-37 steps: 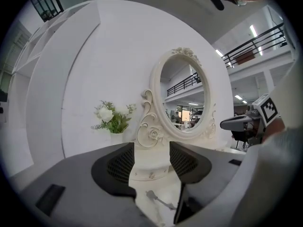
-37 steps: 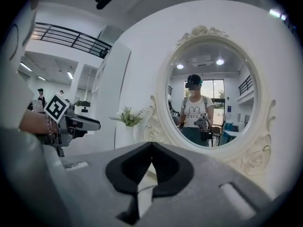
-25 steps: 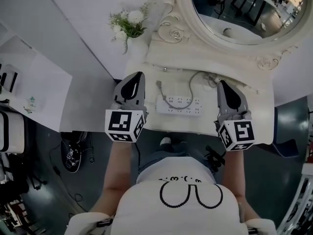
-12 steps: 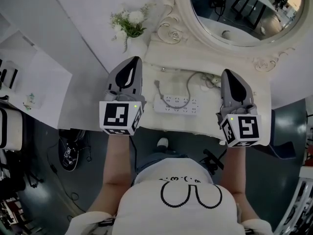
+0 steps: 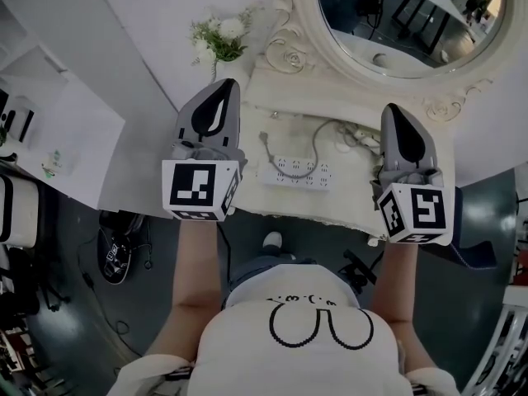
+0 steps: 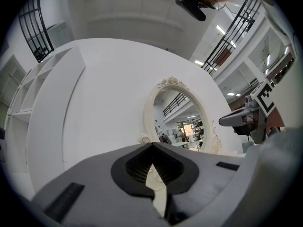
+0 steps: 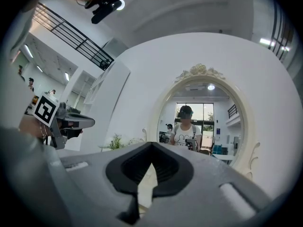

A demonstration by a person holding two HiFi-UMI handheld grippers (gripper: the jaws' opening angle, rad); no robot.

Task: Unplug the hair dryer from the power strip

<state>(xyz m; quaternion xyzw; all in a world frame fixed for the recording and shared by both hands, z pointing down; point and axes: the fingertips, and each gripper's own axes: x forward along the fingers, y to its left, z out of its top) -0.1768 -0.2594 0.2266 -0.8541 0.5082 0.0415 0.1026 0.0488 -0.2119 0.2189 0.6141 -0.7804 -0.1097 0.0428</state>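
Both grippers are clenched shut on nothing. The left gripper (image 5: 221, 94) and right gripper (image 5: 393, 115) hang above the white table (image 5: 355, 205), well apart. The power strip (image 5: 299, 172) lies on it between them, a grey cord (image 5: 317, 143) draped across it (plugged in or not, I can't tell), with the mirror (image 5: 404, 23) at the far side.

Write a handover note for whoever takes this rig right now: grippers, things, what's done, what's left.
Left hand-held gripper: shut, empty, above the table's left end.
Right hand-held gripper: shut, empty, above its right end.
Power strip lies between them; a grey cord loops across it, and what looks like its plug lies loose left of the strip. Hair dryer not in view.
Done: apparently unplugged.
Left: confirm the sockets are free.
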